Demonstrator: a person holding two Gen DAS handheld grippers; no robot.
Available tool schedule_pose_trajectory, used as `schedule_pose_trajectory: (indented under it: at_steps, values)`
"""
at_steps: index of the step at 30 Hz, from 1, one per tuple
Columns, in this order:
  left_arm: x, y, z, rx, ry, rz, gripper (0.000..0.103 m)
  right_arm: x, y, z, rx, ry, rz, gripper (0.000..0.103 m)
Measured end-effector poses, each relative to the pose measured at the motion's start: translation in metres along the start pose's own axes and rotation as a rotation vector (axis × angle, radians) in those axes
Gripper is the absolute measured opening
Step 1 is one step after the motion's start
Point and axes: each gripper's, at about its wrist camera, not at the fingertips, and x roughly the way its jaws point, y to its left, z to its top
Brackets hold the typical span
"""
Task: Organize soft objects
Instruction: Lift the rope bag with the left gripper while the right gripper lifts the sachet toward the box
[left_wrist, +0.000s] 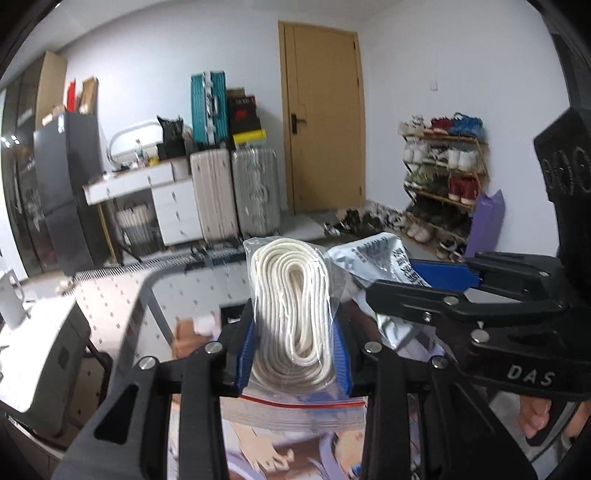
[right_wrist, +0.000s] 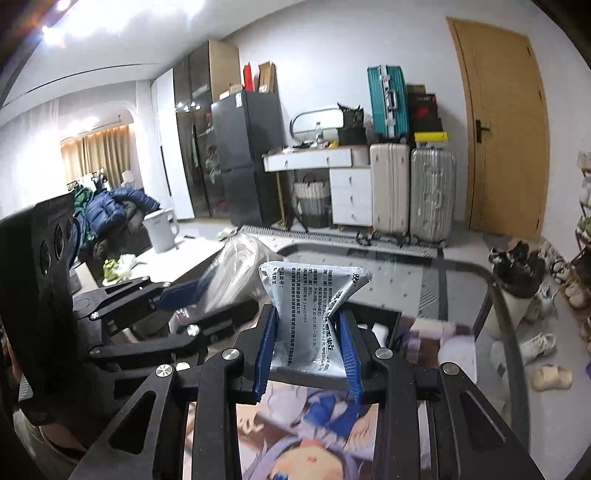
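A clear bag of white rope (left_wrist: 293, 314) is clamped in the left tongs (left_wrist: 295, 354); beside it, a silver sachet (right_wrist: 310, 317) is pinched by the right tongs (right_wrist: 308, 354), above the worktop (right_wrist: 480, 273).

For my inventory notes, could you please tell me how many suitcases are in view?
3: a teal suitcase standing on top of the beige suitcase, and a silver suitcase beside the beige one. Others may be hidden behind.

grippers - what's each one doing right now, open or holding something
Left gripper: shut on the zip bag of white rope.
Right gripper: shut on the silver printed pouch.
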Motion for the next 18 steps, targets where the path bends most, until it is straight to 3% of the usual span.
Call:
schedule_pose_trajectory:
  at_steps: [6, 9, 18]
  values:
    - [0.017, 0.019, 0.013, -0.024, -0.034, 0.027, 0.034, 0.012, -0.004, 0.016, -0.004, -0.042, -0.048, 0.033]
    - [0.034, 0.031, 0.018, -0.068, -0.009, 0.007, 0.034, 0.029, -0.009, 0.023, -0.005, -0.044, -0.07, 0.033]
    - [0.087, 0.058, 0.014, -0.159, 0.088, 0.055, 0.034, 0.093, -0.026, 0.024, 0.034, 0.043, -0.079, 0.033]
